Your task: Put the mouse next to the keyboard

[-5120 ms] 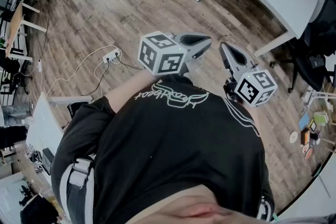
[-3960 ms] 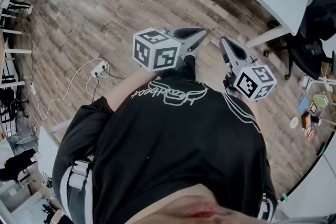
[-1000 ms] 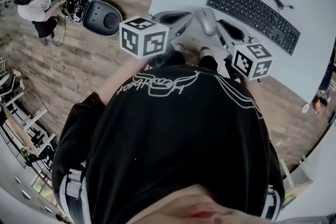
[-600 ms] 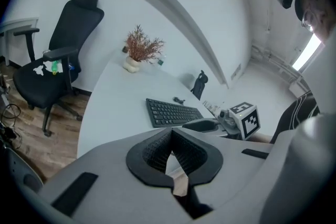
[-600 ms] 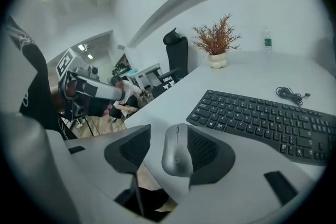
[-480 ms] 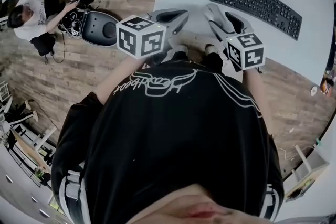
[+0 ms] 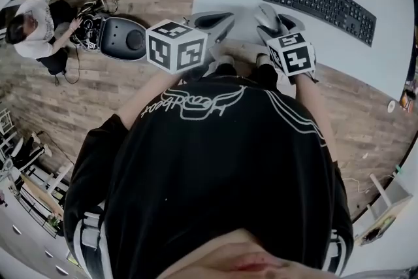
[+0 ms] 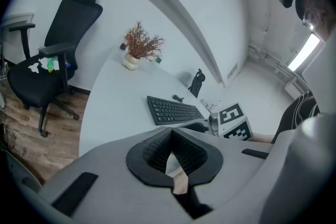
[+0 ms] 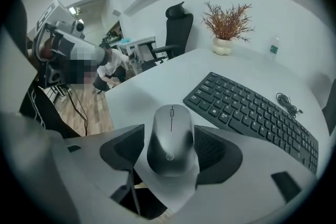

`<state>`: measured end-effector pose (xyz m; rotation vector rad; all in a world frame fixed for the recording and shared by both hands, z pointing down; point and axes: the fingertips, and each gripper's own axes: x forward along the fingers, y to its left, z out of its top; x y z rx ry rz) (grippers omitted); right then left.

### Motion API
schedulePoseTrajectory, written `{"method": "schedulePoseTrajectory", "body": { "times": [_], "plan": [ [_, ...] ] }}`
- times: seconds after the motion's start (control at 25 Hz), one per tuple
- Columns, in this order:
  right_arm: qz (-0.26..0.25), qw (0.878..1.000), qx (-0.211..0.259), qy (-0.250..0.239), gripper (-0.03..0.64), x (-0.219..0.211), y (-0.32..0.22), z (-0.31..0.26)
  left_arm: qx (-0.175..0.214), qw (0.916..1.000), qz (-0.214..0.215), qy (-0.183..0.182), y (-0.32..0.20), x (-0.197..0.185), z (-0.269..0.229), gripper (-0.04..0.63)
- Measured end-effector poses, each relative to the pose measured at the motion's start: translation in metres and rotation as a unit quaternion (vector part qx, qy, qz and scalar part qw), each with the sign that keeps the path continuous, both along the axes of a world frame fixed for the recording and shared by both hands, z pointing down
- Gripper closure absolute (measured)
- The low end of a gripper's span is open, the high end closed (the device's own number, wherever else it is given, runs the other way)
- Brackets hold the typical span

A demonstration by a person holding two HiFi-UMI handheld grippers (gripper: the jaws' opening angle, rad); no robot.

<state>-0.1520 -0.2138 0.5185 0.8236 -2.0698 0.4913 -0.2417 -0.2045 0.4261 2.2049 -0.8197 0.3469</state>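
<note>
The mouse (image 9: 169,139), marked "hp", lies on the tabletop (image 9: 142,92) near the keyboard (image 9: 252,113), between the 2 jaws of the right claw (image 9: 169,132). These have just been opening and stand clear of it. The left claw (image 8: 171,136) is closed and empty. A pot (image 9: 222,45) holds dried branches.

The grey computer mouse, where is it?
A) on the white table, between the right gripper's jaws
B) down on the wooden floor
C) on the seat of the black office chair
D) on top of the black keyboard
A: the grey computer mouse lies on the white table between the jaws of the right gripper, which have just been opening, and the black keyboard is beside it.
</note>
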Motion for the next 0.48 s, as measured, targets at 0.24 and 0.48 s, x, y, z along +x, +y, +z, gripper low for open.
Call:
{"method": "schedulePoseTrajectory", "body": {
  "times": [0.24,0.48],
  "plan": [
    [-0.003,0.999,0.005,0.038,0.364,-0.005,-0.005,0.012,-0.008,0.9999,-0.006,0.005,0.000,-0.007,0.009,0.589],
    [0.000,0.999,-0.018,0.049,0.364,-0.005,-0.007,0.017,-0.010,0.9997,-0.017,0.010,-0.002,-0.016,0.011,0.589]
  ]
}}
